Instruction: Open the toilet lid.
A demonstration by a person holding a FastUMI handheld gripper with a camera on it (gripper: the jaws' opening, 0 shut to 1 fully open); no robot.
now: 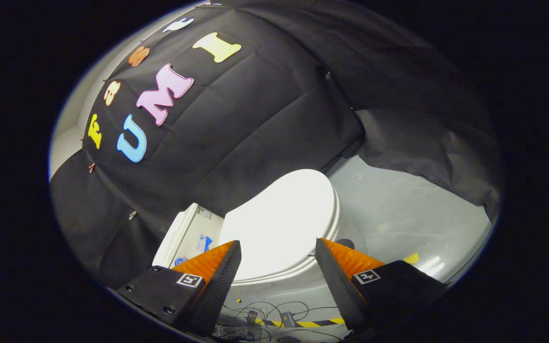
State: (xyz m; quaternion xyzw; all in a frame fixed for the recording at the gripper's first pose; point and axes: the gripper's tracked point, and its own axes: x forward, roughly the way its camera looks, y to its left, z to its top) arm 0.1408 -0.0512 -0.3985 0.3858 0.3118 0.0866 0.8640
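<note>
A white toilet stands just beyond my fingers, its lid (281,216) lying flat and closed over the bowl. The white tank (186,233) with a label sits behind it, against the black cloth wall. My gripper (278,255) hovers above the near part of the lid, open wide, with nothing between its fingers. The lid's surface shows through the gap between the two fingertips. The toilet's rim (336,214) curves away on the far right side of the lid.
Grey floor (412,209) spreads to the right of the toilet, with a yellow mark on it. Black and yellow striped tape (303,324) and loose cables (265,312) lie on the floor below my fingers. Black cloth walls surround the toilet behind and at the right.
</note>
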